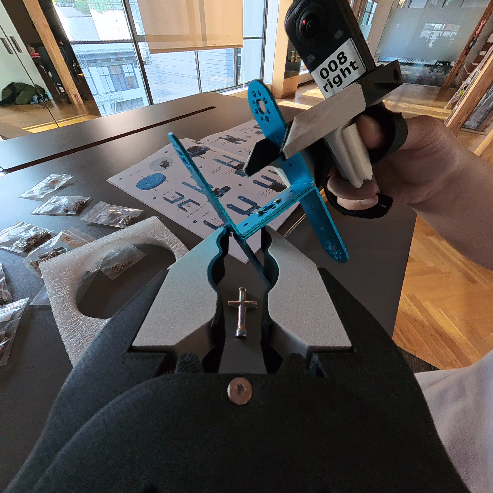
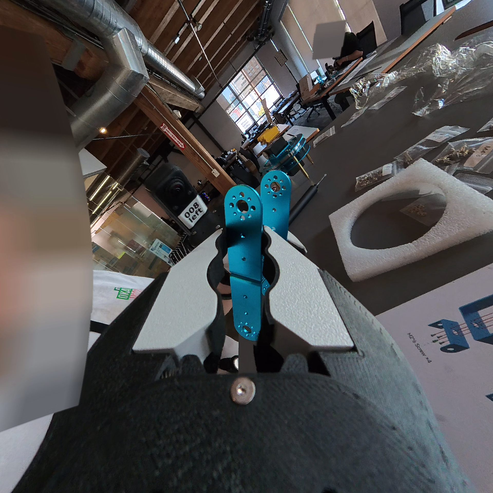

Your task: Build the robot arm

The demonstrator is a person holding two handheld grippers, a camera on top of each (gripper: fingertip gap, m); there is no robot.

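Observation:
A blue metal bracket assembly [image 1: 269, 216], two U-shaped pieces joined back to back with round-holed arm ends, is held in the air between both grippers above a dark table [image 1: 360, 266]. My left gripper [image 1: 246, 233] is closed around one thin arm, which crosses its jaws at a slant. My right gripper [image 1: 269, 160] comes in from the upper right, held by a gloved hand [image 1: 426, 173], and is shut on another arm. In the right wrist view that arm [image 2: 241, 213] stands upright between my right gripper's fingertips [image 2: 244, 237], with the second arm [image 2: 274, 192] behind it.
A small metal cross wrench [image 1: 242, 312] lies on the table below my left jaws. An illustrated instruction sheet [image 1: 170, 197], a white foam block with a round hole [image 2: 394, 266], several bags of screws [image 1: 64, 205], a black screwdriver [image 2: 306, 200] and a blue round assembly [image 2: 288, 152] are on the table. The tips of one gripper are about 5 cm away from the tips of the other. My left gripper's tips are some 7 cm from the small metal cross wrench [image 1: 242, 312].

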